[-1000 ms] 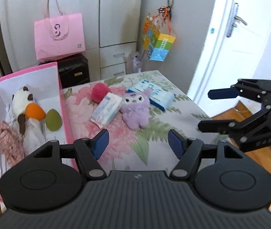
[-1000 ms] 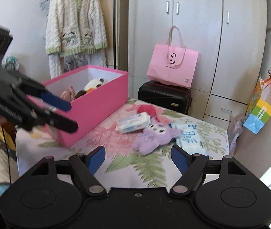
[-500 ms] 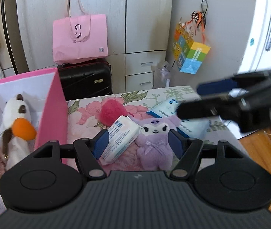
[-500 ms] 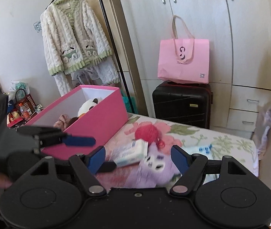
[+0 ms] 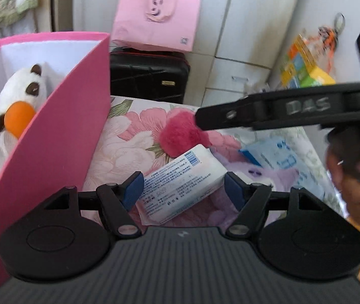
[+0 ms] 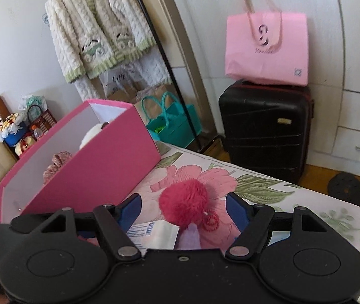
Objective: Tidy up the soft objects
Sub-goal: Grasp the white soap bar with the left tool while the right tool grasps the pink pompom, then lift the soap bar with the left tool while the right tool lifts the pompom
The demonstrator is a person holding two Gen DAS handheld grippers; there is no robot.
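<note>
A white tissue pack lies on the floral table, between the open fingers of my left gripper. A red fluffy pompom lies just beyond it and shows in the right wrist view, between the open fingers of my right gripper. A purple plush and a blue tissue pack lie to the right. The right gripper reaches across the left wrist view, its tip over the pompom. The pink box holds a white plush and other soft things.
A black suitcase with a pink bag on it stands behind the table. A teal bag and a hanging cardigan are at the back left. The pink box takes the table's left side.
Both grippers have moved down and forward toward the table. The left now frames the white tissue pack; the right now frames the red pompom. Both stayed open.
</note>
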